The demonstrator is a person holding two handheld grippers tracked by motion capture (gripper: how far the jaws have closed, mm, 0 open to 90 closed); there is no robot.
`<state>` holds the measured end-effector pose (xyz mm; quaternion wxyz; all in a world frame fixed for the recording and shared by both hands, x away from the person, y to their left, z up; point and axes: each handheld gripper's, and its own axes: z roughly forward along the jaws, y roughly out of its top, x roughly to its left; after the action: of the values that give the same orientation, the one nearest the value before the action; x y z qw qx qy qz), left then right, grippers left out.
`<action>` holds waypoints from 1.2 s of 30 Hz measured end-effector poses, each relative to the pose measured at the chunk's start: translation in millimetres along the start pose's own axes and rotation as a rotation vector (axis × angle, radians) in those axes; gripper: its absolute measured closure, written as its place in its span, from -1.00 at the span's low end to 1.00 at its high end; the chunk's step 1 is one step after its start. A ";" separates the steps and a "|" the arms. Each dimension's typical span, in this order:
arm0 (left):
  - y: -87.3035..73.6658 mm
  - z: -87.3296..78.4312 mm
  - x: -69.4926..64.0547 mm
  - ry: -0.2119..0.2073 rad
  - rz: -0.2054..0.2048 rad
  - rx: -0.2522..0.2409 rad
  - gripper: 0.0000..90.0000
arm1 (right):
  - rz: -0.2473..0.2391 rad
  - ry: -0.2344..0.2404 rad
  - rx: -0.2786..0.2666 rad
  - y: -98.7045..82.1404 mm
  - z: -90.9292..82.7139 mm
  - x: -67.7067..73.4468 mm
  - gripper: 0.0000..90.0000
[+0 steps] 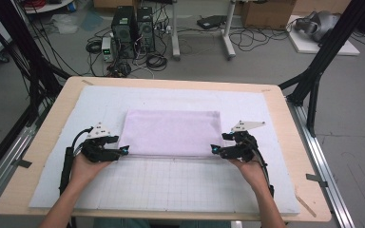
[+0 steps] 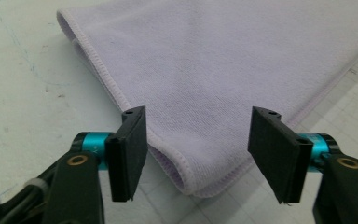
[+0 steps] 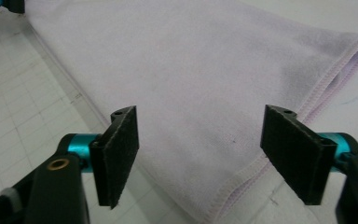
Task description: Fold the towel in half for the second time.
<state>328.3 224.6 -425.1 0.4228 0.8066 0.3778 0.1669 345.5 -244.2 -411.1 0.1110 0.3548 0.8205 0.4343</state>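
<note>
No brand, label or writing can be read anywhere: the two black computer towers [image 1: 133,32] on the floor beyond the desk are too small to show any lettering.

The pale wooden desk [image 1: 285,123] carries a white mat printed with a faint grey grid [image 1: 180,183], which covers nearly the whole top. Black frame struts rise at the far left and far right corners. Behind the desk lies a grey floor strewn with black cables [image 1: 157,59], the legs of a white stand [image 1: 228,45], cardboard boxes at the far edge and a white board [image 1: 323,45] at the far right.

The folded lilac terry towel [image 1: 173,133] lies flat in the middle of the mat as a wide rectangle, long sides running left to right. Its nap is short and even, its edges stitched with a matching hem, and the doubled layers show at the corners in both gripper views.

The left gripper [image 1: 123,151] sits at the towel's near left corner, jaws spread to either side of that corner, pads clear of the cloth. The right gripper [image 1: 215,150] sits at the near right corner, jaws likewise spread wide with the corner between them, not pinching it.
</note>
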 end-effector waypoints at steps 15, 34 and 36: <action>-2.0 -14.0 -12.1 -0.017 0.000 -0.025 -0.47 | -0.033 -0.001 -0.015 0.9 -10.9 14.9 -0.62; -13.3 -37.7 -17.9 -0.032 -0.015 -0.048 -0.65 | -0.061 -0.014 -0.054 -11.4 -37.7 28.8 -0.74; -13.8 -39.8 -19.8 -0.032 -0.015 -0.048 -0.67 | -0.056 -0.014 -0.058 -13.2 -40.9 29.9 -0.74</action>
<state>285.3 236.7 -411.9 0.4494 0.7960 0.3727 0.1599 297.4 -254.8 -393.3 0.1389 0.3311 0.8166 0.4520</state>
